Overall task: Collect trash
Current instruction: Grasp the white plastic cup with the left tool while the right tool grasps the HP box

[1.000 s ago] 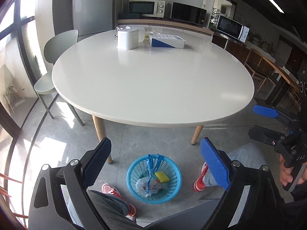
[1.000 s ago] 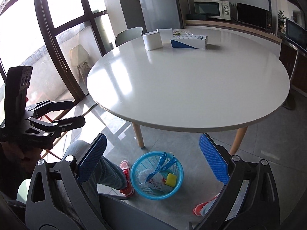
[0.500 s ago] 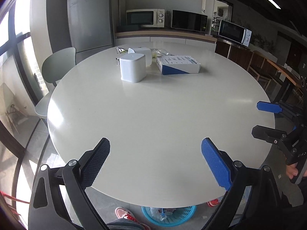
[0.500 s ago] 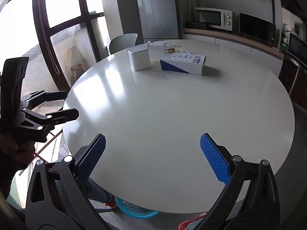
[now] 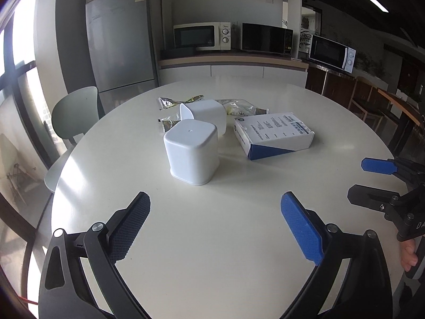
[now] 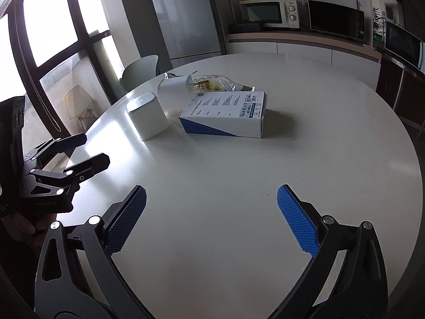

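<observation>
On the round white table [image 5: 212, 234] stand an upside-down white cup [image 5: 191, 152], a second white cup [image 5: 205, 115] lying on its side behind it, a blue-and-white box [image 5: 273, 135] and several crumpled clear wrappers [image 5: 239, 107]. The same cup [image 6: 147, 115], box [image 6: 225, 113] and wrappers [image 6: 209, 83] show in the right wrist view. My left gripper [image 5: 215, 222] is open and empty above the table's near part. My right gripper [image 6: 211, 214] is open and empty too; it also shows in the left wrist view [image 5: 372, 183]. The left gripper shows in the right wrist view [image 6: 85, 150].
A grey chair [image 5: 75, 111] stands at the table's far left. A fridge [image 5: 119, 42] and a counter with microwaves [image 5: 202, 36] line the back wall. Large windows [image 6: 47, 34] are on the left.
Both grippers have risen from below table height and moved forward over the table. The blue basket on the floor has gone out of view. The cups, box and wrappers are closer.
</observation>
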`<act>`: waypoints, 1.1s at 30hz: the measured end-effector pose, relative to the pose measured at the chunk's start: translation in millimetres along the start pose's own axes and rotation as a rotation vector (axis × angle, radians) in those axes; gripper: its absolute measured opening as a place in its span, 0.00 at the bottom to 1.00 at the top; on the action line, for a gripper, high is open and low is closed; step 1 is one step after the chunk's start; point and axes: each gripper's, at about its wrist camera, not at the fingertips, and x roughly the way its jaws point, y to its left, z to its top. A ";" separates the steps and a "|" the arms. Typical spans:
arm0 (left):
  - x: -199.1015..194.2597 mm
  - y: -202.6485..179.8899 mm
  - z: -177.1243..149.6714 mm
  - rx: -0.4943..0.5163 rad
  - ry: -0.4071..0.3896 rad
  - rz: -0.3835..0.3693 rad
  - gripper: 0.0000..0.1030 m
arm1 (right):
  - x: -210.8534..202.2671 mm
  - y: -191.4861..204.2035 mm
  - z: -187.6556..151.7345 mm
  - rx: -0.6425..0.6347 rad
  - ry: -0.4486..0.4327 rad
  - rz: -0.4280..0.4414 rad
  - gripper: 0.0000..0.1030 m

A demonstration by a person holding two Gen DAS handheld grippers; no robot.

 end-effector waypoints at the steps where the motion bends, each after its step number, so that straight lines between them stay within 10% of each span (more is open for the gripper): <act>1: 5.7 1.7 6.8 0.006 -0.006 0.006 0.94 | 5.5 -0.8 6.2 0.014 -0.003 -0.009 0.92; 8: 42.1 21.3 35.7 0.006 -0.001 -0.015 0.94 | 40.2 -8.4 57.6 0.018 -0.023 0.002 0.92; 16: 61.4 29.6 43.8 -0.015 -0.008 -0.091 0.94 | 60.6 -27.4 92.3 -0.468 0.079 0.174 0.92; 33: 98.9 25.8 46.7 0.007 0.114 -0.117 0.70 | 123.2 -59.7 111.6 -0.616 0.244 0.510 0.92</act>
